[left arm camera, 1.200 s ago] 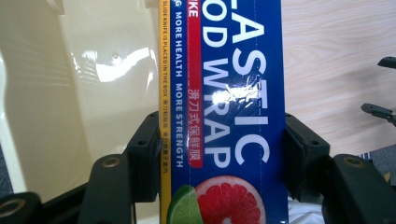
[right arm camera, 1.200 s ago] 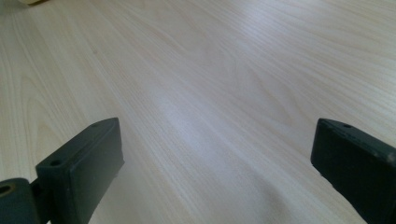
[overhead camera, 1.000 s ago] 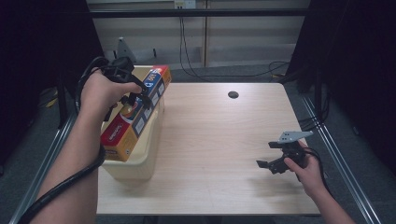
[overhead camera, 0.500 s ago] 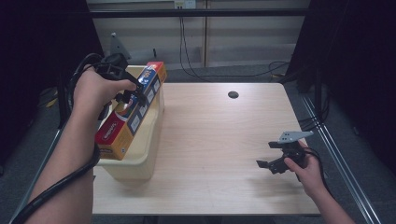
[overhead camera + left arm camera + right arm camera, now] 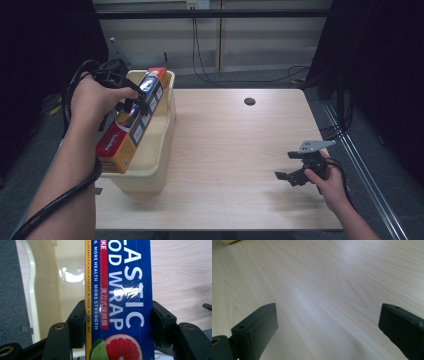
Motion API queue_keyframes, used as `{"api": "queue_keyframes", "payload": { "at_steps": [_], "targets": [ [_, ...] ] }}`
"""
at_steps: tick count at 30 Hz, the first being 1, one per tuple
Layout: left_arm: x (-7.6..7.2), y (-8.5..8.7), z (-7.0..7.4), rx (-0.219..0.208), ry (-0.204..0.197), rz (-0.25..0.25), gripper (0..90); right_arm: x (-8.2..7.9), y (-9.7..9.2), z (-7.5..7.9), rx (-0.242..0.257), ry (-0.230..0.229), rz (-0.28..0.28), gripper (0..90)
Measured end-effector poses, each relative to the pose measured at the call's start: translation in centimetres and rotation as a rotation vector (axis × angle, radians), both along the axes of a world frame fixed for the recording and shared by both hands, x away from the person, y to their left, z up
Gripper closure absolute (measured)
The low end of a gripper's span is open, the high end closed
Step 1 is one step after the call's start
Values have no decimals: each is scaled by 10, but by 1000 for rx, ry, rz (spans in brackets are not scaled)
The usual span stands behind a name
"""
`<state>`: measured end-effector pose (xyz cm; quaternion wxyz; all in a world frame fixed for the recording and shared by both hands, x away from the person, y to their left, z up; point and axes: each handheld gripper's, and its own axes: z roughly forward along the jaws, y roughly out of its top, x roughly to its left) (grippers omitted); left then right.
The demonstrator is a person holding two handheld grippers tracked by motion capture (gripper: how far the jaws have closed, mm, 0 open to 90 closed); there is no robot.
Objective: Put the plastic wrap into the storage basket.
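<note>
Black gripper [image 5: 290,176] bears grey three-cornered plate, black cable.

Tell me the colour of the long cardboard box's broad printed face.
Blue, on the long cardboard plastic-wrap box; clearest in the left gripper view.

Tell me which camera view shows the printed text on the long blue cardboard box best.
The left gripper view: the long blue cardboard box is close, its white lettering readable between the left tongs. In the high view the box is small over the cream plastic bin, its text illegible.

Left gripper [image 5: 134,102]: at 10 o'clock, jaws clamped, forearm raised. Right gripper [image 5: 290,173]: at 4 o'clock, jaws wide apart.
</note>
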<state>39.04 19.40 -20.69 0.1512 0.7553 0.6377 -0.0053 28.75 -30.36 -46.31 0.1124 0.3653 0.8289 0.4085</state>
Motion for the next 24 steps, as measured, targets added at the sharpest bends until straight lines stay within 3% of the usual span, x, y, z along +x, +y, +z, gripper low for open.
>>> {"api": "queue_keyframes", "payload": {
  "at_steps": [24],
  "targets": [
    [1,11,-18,23,27,35,412,-1,0,1,4,3,1,21]
  ]
}}
